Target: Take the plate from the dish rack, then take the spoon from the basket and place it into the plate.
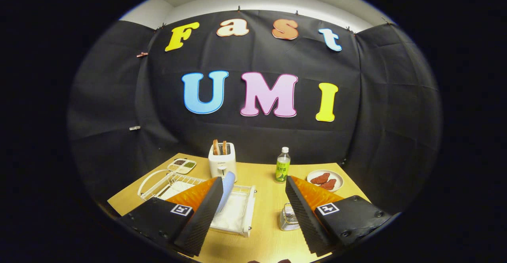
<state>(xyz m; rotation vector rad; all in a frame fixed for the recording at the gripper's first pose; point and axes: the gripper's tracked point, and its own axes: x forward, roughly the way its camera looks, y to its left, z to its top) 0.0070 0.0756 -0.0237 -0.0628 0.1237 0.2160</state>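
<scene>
Pale wood makes up the desk (265, 199), and above it the gripper (251, 199) hangs released, its two fingers spread wide with nothing pressed between them. One light-blue round plate (227, 189) stands on edge in the one white wire dish rack (237, 215) near the desk's left edge, just behind the inner side of the left finger (202, 215); whether the finger touches it cannot be told. One small shiny wire basket (288, 217) sits near the front edge, partly hidden by the right finger (303, 215), with what looks like cutlery inside; a spoon cannot be made out. Along the back edge stand one white toaster (222, 161) with two slices of toast, one green-labelled clear plastic bottle (283, 165), and one white divided dish (182, 166) toward the back left corner. One white round plate holding two reddish pieces (324, 180) lies near the back right corner. Black cloth walls close the booth.
</scene>
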